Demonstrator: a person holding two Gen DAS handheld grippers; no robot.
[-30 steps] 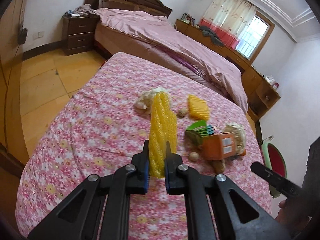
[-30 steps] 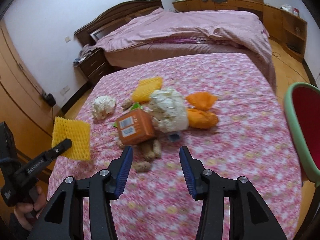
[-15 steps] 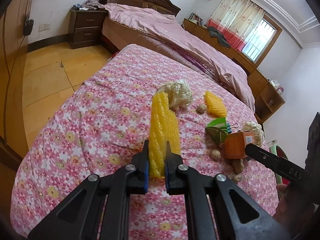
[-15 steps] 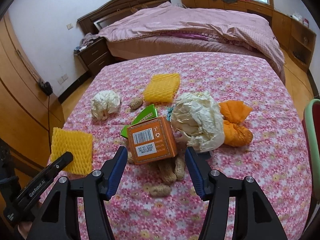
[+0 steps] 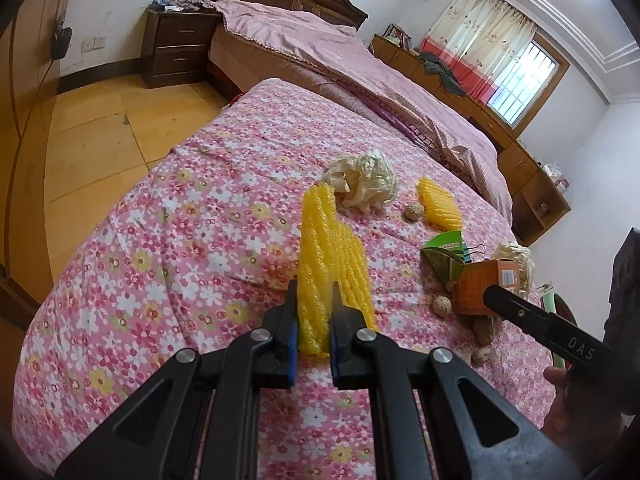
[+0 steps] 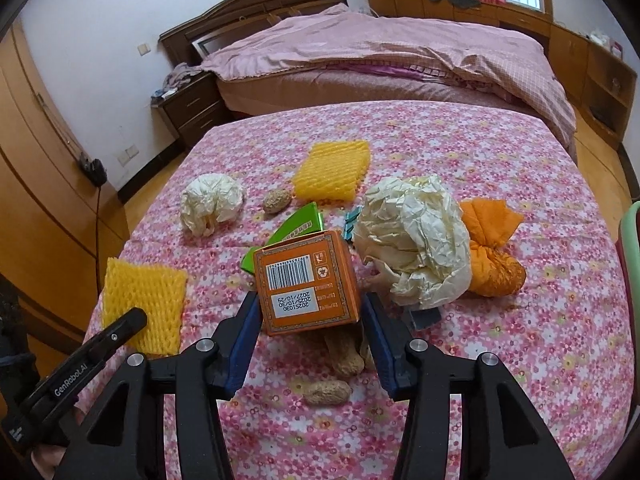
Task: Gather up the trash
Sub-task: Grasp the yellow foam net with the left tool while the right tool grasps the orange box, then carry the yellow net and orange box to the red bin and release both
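Right gripper [image 6: 310,312] closing around the orange carton [image 6: 306,282], blue pads flanking both sides, contact hard to confirm. Straddles the carton's narrow width, likely for a square pinch. Left of the carton, left gripper [image 5: 314,320] clamped tight on a yellow foam net [image 5: 328,256], held upright, clear of the flowered cloth [image 6: 480,152]. Just right of the carton, crumpled paper [image 6: 416,248]; below it, peanuts [image 6: 326,392]; beyond it, a second foam net [image 6: 330,170]. All trash awaiting collection.

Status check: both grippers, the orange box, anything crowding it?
Left gripper shut on yellow foam net. Right gripper closing around orange box. Crumpled paper, peanuts crowd it.
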